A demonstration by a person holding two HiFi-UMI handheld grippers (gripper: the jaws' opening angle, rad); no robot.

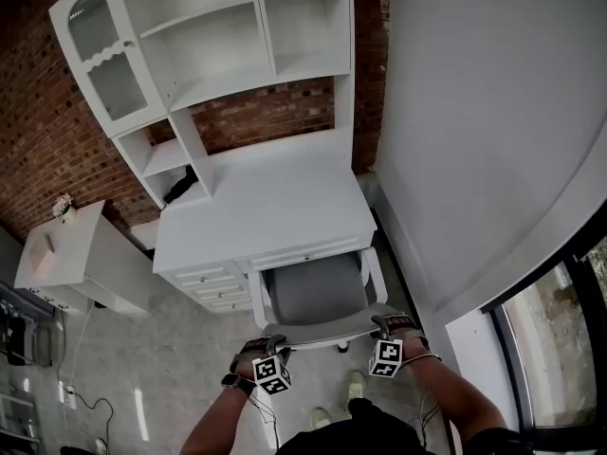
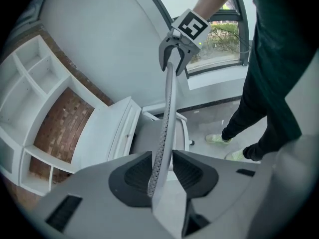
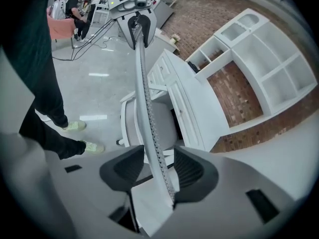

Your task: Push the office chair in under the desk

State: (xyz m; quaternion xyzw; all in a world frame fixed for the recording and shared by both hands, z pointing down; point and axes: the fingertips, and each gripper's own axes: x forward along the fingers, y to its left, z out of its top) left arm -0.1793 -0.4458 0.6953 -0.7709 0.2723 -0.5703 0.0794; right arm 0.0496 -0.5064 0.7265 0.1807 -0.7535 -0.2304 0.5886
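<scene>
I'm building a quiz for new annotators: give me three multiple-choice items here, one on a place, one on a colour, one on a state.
1. Where is the chair? A) partly under the desk B) on the desk C) tipped over
2. What colour is its seat? A) red B) grey C) black
3. The right hand-held gripper has its jaws: A) shut, empty B) clamped on a drawer handle C) apart, astride the backrest
Answers: 1 A, the seat reaches beneath the desk edge; 2 B, the head view shows grey; 3 C, gaps show beside the backrest.
</scene>
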